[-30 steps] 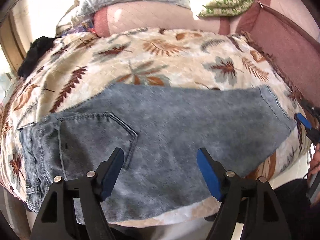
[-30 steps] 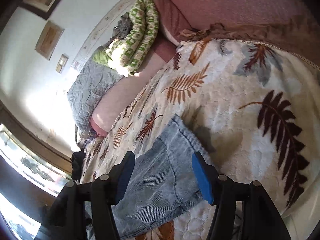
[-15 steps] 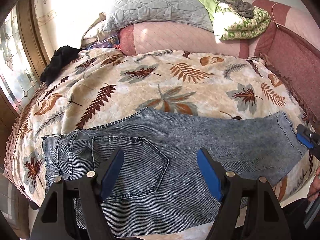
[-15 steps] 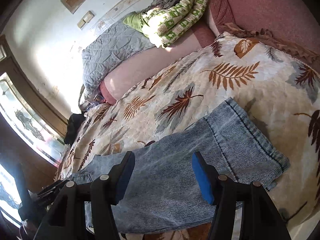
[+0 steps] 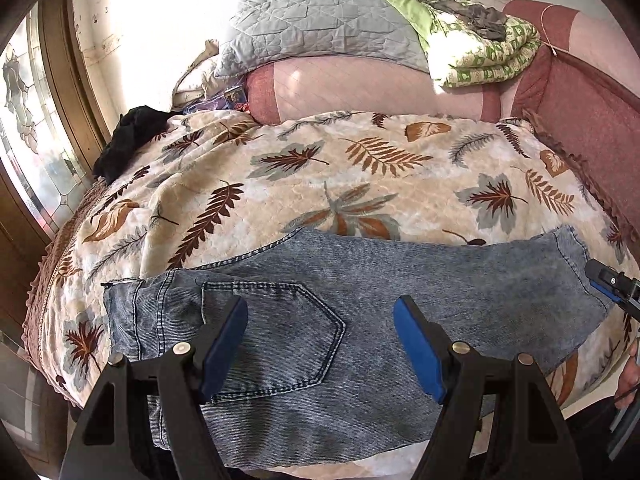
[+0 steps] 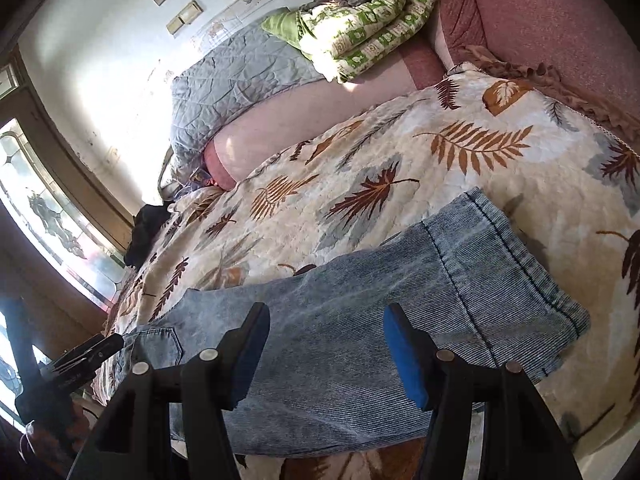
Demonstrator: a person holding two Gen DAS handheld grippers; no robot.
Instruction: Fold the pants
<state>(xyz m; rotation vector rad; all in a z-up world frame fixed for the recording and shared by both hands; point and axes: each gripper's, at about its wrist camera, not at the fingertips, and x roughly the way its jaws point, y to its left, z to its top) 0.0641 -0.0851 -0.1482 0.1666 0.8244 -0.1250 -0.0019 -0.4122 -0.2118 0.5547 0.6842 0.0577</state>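
Note:
Light blue jeans lie flat along the near edge of a leaf-patterned bedspread, folded lengthwise with a back pocket facing up. The waistband is at the left, the leg hems at the right. My left gripper hovers open above the pocket and thigh area, nothing between its blue pads. Over the lower leg my right gripper stands open too and holds nothing. The right gripper's tip shows at the right edge of the left wrist view, beside the hems.
A pink bolster lies across the back of the bed, with a grey quilted pillow and a folded green-and-white blanket on it. A black garment sits at the far left corner. A dark red padded wall bounds the right side.
The left camera has tilted up, bringing more of the bed and pillows into view. The right gripper has rolled and swung left, from the hem corner to over the lower leg. Both grippers stayed open.

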